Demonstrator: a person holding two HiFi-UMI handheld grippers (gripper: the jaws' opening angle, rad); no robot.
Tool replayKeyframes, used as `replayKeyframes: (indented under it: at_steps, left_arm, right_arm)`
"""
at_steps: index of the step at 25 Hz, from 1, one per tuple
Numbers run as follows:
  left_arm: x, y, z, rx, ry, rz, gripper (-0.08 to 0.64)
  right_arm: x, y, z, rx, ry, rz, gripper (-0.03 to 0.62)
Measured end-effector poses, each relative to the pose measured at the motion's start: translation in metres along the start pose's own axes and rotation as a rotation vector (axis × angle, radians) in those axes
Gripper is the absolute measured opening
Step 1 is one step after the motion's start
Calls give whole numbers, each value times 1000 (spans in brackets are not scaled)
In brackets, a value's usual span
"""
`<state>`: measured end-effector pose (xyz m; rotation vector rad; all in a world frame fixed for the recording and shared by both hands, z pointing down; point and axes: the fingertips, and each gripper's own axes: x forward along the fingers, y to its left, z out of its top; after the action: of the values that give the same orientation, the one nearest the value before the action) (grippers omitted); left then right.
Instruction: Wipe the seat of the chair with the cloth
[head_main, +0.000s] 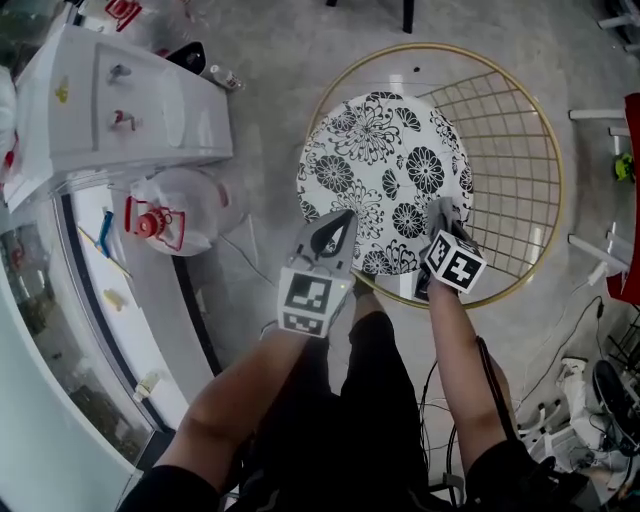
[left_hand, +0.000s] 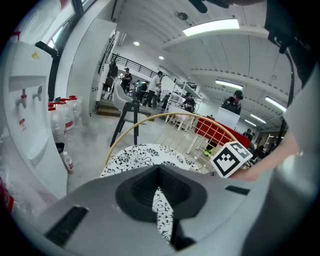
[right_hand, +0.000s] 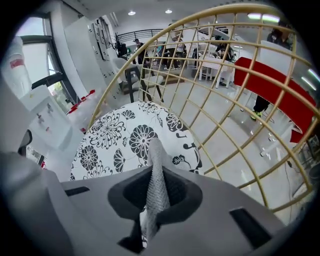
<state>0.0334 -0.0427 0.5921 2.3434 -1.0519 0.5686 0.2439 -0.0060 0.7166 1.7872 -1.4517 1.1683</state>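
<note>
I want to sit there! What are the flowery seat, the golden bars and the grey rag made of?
Seat: probably printed fabric, matte, black flowers on white. Bars: likely painted metal wire, thin and glossy gold. Rag: soft textile, showing a fine mesh weave.
</note>
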Motion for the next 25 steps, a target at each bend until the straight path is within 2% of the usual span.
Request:
replayKeyframes:
  at_steps: [12, 18, 25]
  left_arm:
    - [-22, 38, -21, -52, -9, 78, 6]
    - [-39, 64, -28, -103, -25, 152, 6]
    - [-57, 78, -38, -131, -37, 203, 6]
  right_arm:
    - [19, 58, -27, -54, 50, 105, 24]
    - [28, 85, -42, -59, 108, 126, 23]
    - [30, 133, -57, -85, 133, 236, 25]
